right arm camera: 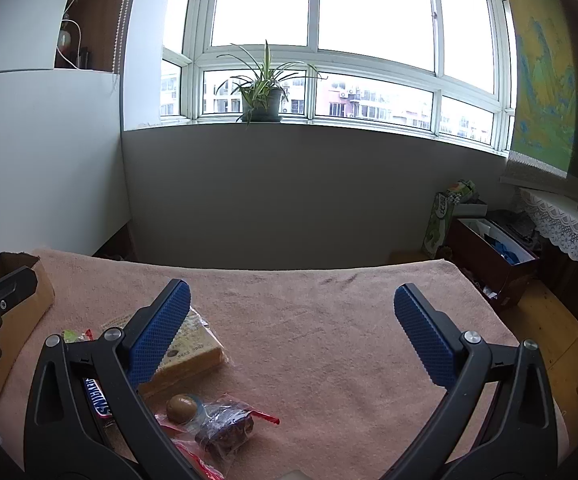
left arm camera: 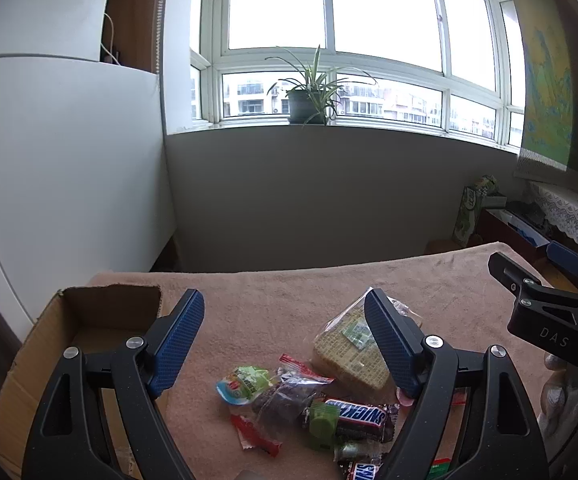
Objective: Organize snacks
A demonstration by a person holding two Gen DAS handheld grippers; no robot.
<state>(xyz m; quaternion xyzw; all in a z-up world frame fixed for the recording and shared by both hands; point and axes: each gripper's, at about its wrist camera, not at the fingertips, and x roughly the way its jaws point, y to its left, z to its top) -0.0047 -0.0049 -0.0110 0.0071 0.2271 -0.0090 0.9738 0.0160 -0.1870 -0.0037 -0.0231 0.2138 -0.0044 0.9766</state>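
Both wrist cameras look low across the counter [left arm camera: 289, 292] toward the window [right arm camera: 321, 40], the left nearer the box-side edge. Both views share the wafer pack [left arm camera: 349, 352] and potted plant [right arm camera: 261, 96].

Bright window [right arm camera: 321, 40], potted plant [right arm camera: 261, 96] on sill, grey wall [right arm camera: 281, 196] below.

A potted plant [left arm camera: 309, 98] stands on the windowsill [left arm camera: 329, 126]. A landscape scroll painting [right arm camera: 545, 92] hangs at right. A lace cloth [right arm camera: 565, 224] covers a shelf beside a dark wooden box [right arm camera: 489, 256].
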